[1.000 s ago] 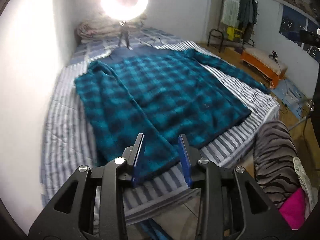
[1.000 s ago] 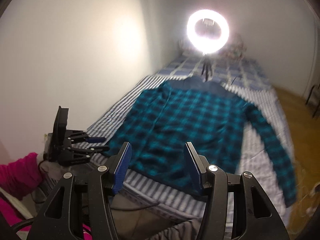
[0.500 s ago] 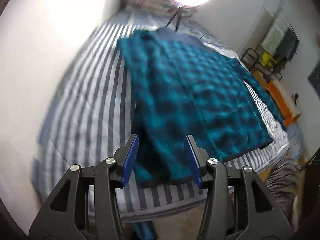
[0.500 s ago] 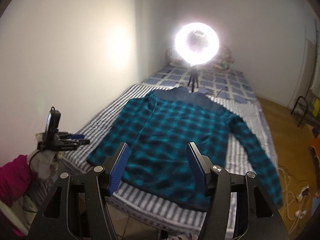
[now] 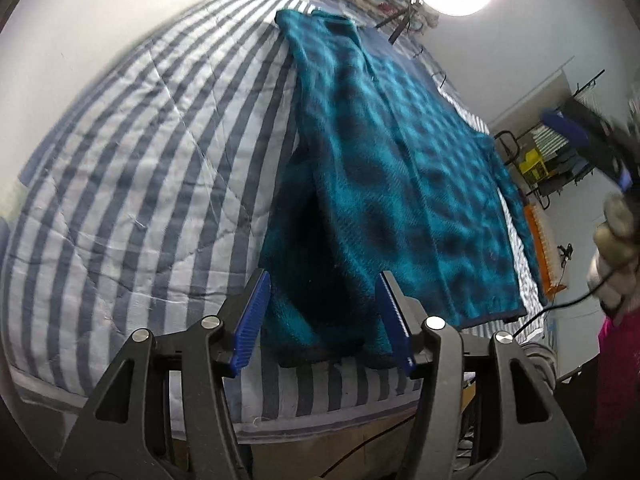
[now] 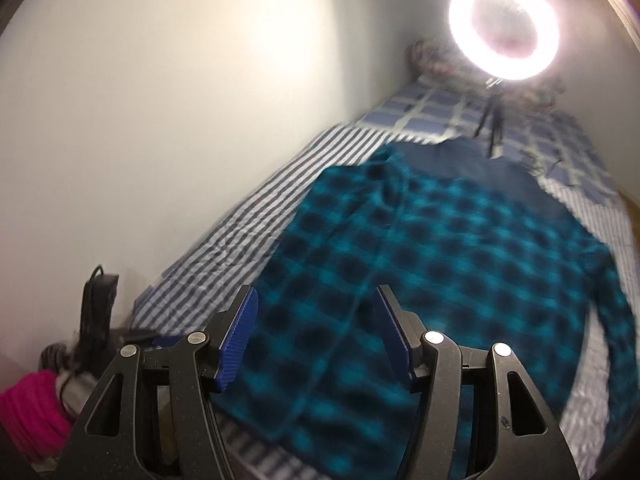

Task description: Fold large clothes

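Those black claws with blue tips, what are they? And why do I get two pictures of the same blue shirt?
They are two grabbing tools, and a person holds one in each hand. Each tool carries its own camera looking out between its fingers, so you get two pictures. One shows the left gripper, the other the right gripper. Both are open and hold nothing; the left one's jaws have just been opening. Under them a teal checked shirt lies spread on a striped bedcover. The bright circle is a ring lamp at the far end of the bed.
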Demonstrator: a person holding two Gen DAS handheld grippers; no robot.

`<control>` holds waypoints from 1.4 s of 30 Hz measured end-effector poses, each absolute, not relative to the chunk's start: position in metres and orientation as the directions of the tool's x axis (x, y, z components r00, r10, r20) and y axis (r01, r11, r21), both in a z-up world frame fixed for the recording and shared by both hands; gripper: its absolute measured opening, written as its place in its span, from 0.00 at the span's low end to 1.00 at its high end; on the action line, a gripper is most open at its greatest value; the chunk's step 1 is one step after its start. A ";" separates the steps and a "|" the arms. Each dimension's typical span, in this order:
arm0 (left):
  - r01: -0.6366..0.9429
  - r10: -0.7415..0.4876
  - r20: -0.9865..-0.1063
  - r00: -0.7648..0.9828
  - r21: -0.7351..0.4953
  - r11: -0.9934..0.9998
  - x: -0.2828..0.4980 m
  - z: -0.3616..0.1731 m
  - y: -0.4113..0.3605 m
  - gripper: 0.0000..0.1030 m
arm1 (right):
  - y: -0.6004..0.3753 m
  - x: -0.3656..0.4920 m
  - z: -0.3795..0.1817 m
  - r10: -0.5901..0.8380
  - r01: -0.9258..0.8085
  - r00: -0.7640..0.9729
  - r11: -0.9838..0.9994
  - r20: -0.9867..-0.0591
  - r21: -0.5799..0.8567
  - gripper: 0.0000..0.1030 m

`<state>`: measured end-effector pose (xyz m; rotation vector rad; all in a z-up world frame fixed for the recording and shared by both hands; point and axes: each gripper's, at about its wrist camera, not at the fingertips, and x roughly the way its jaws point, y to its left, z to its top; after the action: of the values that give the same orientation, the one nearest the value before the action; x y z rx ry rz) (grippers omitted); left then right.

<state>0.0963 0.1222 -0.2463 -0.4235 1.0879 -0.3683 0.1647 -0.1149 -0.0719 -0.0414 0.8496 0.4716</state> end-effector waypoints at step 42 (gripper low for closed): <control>0.117 -0.518 -0.708 0.480 -0.533 0.838 0.097 -0.229 0.127 0.04 | 0.010 0.379 -0.216 0.109 -0.279 0.335 0.960 -0.936 0.012 0.10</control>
<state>0.0966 0.1268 -0.2292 -0.4490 1.0022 -0.4032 0.3794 0.0100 -0.2164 -0.1609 1.2036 0.2547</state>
